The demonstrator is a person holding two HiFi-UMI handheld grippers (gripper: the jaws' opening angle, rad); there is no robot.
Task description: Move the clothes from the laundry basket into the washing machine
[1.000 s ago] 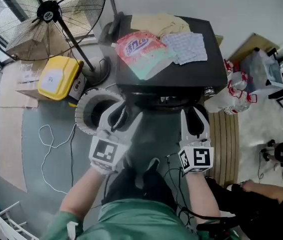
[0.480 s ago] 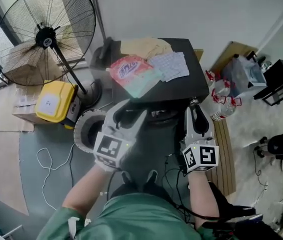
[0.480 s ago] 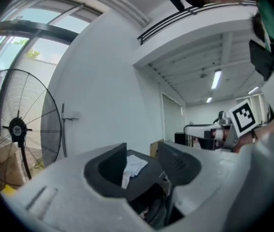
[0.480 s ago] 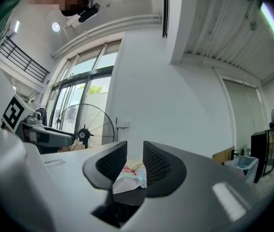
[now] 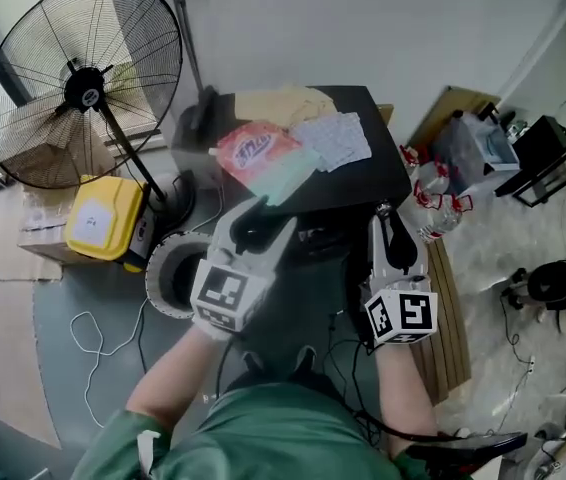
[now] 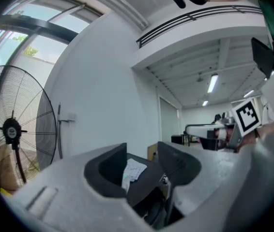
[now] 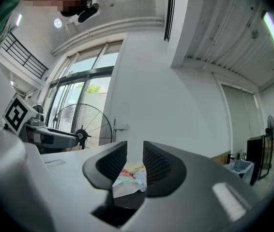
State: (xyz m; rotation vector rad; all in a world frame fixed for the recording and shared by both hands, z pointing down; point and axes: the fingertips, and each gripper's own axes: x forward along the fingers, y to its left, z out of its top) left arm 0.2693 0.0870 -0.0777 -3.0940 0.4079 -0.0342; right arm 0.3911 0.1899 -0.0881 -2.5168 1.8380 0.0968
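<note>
Both hand-held grippers are held level in front of the black-topped washing machine (image 5: 368, 173), neither touching it. Left hand-held gripper (image 5: 263, 223) is open, jaws well apart, nothing between them; the left gripper view shows only the far checked cloth (image 6: 134, 168) through the gap. Right hand-held gripper (image 5: 393, 230) is nearly closed, a narrow gap between its ribbed pads (image 7: 156, 163), empty.

The round white laundry basket (image 5: 153, 278) sits on the floor just left of the washing machine, beside the left gripper. Its inside is dark, so I cannot tell whether clothes are in it.

On the washing machine top lie a pink detergent bag (image 5: 253, 153), the checked cloth (image 5: 333, 138) and a beige cloth (image 5: 278, 103).

Left of the washing machine are a pedestal fan (image 5: 83, 98) and a yellow container (image 5: 98, 218). Water bottles (image 5: 433, 193) lie to its right.
</note>
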